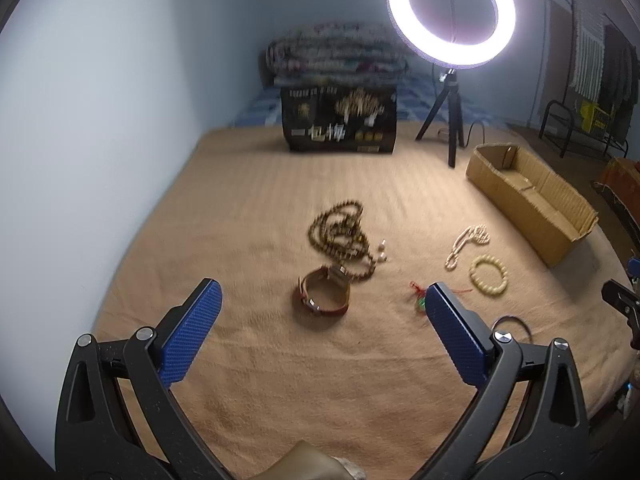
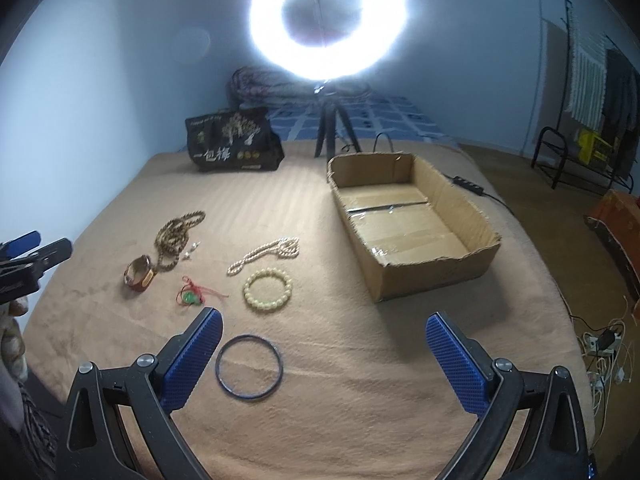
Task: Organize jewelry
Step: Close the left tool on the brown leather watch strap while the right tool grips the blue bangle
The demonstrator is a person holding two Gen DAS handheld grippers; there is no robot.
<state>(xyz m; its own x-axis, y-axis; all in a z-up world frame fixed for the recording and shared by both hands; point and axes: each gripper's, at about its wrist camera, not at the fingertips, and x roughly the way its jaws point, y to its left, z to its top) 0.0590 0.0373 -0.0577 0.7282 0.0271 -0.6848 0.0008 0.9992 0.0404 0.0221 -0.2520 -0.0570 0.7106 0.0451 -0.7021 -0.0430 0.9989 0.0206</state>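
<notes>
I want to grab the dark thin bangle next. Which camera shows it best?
The right wrist view: the dark bangle lies whole and flat on the tan blanket, just ahead of the open right gripper. The left wrist view shows only a sliver of it behind one fingertip of the open left gripper.

Bead necklaces (image 2: 176,236), bracelets (image 2: 267,289) and a dark bangle (image 2: 249,367) lie beside the open cardboard box (image 2: 436,276).

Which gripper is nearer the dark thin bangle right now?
Right. The right gripper hangs open just over the dark thin bangle, beside its left finger. The left gripper faces the brown watch, farther left.
</notes>
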